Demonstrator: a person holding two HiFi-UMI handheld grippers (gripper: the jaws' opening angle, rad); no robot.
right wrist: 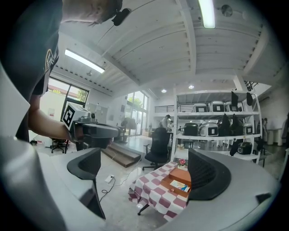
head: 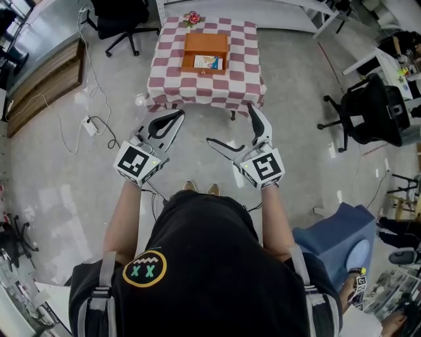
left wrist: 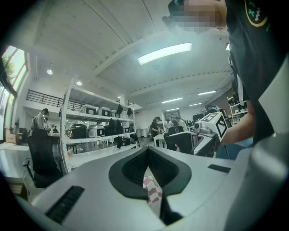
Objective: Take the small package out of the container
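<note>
An orange-brown open container [head: 205, 45] sits on a small table with a red-and-white checked cloth [head: 171, 79], well ahead of me. The small package [head: 208, 62], pale with a colourful print, lies inside at the container's near edge. Both grippers hang over the floor, short of the table. My left gripper [head: 179, 115] is shut with nothing in it, and its pads [left wrist: 135, 167] meet at the tip. My right gripper [head: 230, 125] stands wide open and empty. Between its jaws the right gripper view shows the container [right wrist: 180, 174] and the package [right wrist: 179, 185] far off.
A pink flower [head: 192, 18] stands at the table's far edge. Office chairs [head: 122, 20] [head: 371, 115] stand left and right of the table. A power strip [head: 90, 125] with cables lies on the floor at left. Wooden steps [head: 39, 82] and a blue seat [head: 335, 237] flank me.
</note>
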